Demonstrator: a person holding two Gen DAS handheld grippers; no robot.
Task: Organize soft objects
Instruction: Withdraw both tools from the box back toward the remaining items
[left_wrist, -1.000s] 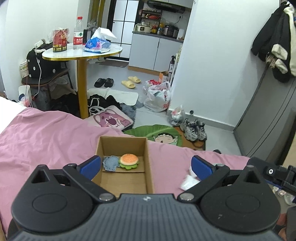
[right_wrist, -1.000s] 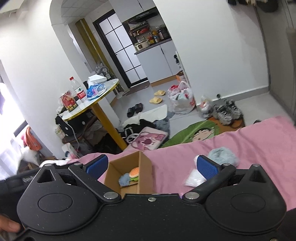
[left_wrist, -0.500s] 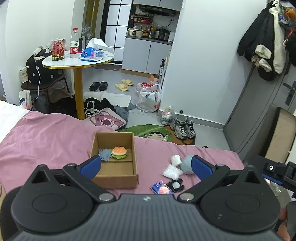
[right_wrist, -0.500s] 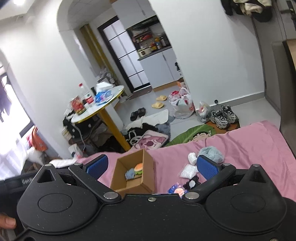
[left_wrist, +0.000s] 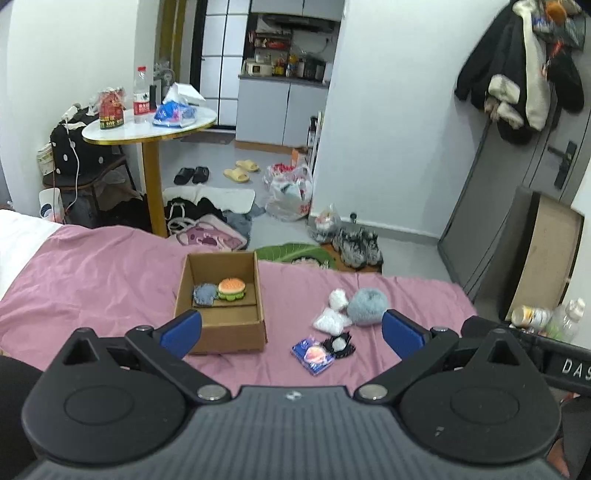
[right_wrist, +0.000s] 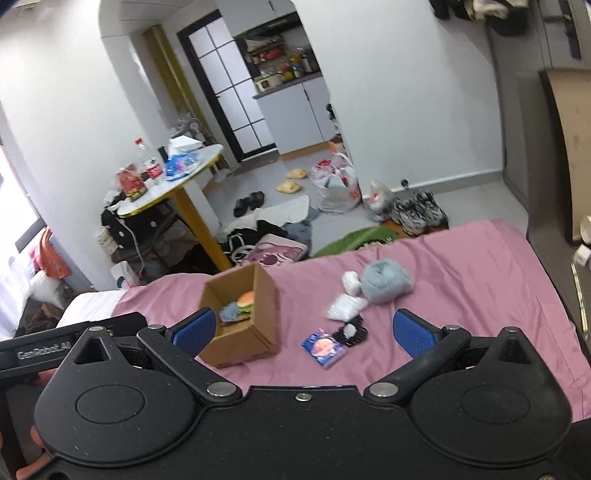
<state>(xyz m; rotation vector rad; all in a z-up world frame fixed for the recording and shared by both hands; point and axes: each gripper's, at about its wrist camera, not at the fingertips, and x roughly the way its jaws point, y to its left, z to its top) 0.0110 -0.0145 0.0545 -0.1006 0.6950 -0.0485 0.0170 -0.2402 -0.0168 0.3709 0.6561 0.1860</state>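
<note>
— So where do the soft objects lie?
— A burger toy (left_wrist: 231, 287) and a grey fuzzy pad (left_wrist: 204, 294) sit inside the cardboard box (left_wrist: 221, 334) on the pink bed (left_wrist: 92, 280). A blue-grey pompom (left_wrist: 368, 301), white puffs (left_wrist: 331, 322) and a blue packet (left_wrist: 312, 355) lie beside it.
— And the tools?
— Left tool (left_wrist: 291, 332) and right tool (right_wrist: 303, 330) both hover above the bed, fingers spread wide, gripping nothing.
</note>
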